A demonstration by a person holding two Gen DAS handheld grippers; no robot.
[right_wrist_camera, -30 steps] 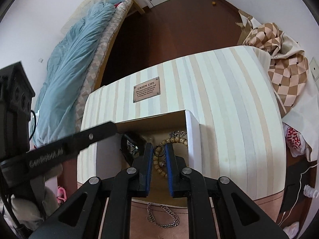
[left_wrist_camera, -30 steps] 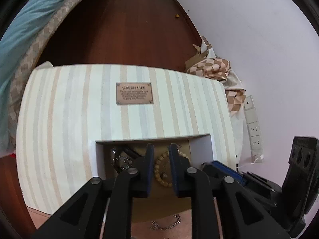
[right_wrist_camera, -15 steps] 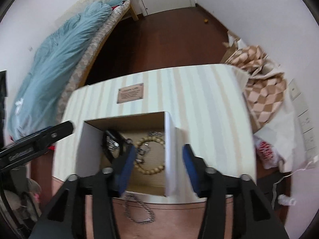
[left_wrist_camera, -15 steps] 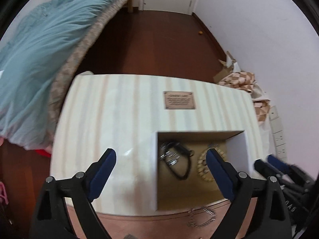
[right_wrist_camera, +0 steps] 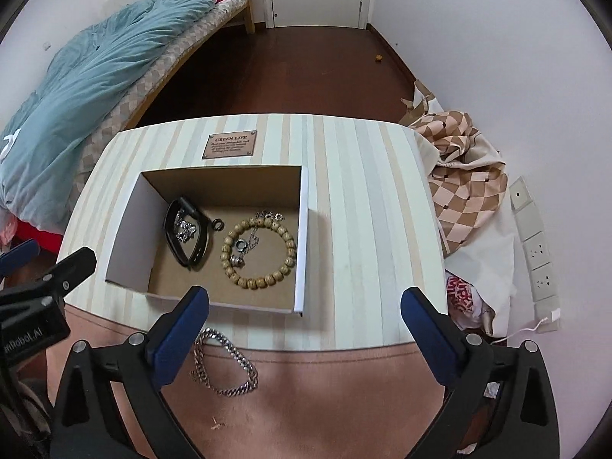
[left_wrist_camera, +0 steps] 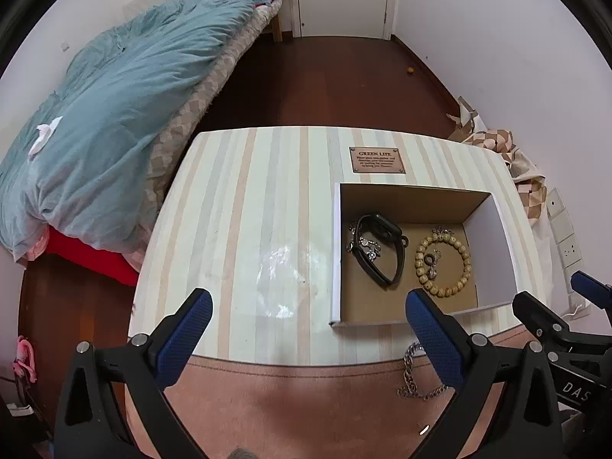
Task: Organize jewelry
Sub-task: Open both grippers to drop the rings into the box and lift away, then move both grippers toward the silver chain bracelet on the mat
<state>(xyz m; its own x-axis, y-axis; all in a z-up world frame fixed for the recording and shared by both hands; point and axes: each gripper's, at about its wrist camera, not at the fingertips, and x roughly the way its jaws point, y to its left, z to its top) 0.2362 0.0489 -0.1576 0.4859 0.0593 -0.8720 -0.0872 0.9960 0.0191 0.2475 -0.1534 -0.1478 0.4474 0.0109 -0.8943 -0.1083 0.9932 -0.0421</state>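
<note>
Striped tabletop (right_wrist_camera: 355, 206) is occupied by an open box (right_wrist_camera: 302, 237) containing a bead bracelet (right_wrist_camera: 258, 254). Left gripper (left_wrist_camera: 306, 334) and right gripper (right_wrist_camera: 304, 329) are held released, empty.

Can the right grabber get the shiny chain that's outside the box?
Probably yes. The silver chain lies in the open in front of the box, nothing covering it, and the right gripper hangs open just above.

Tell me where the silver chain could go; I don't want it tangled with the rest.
Inside the box, the bare floor along its near wall, below the bead bracelet, is free. The far half is crowded: black band, charms and rings. The silver chain lies outside, on the pink edge. The striped top is also bare.
</note>
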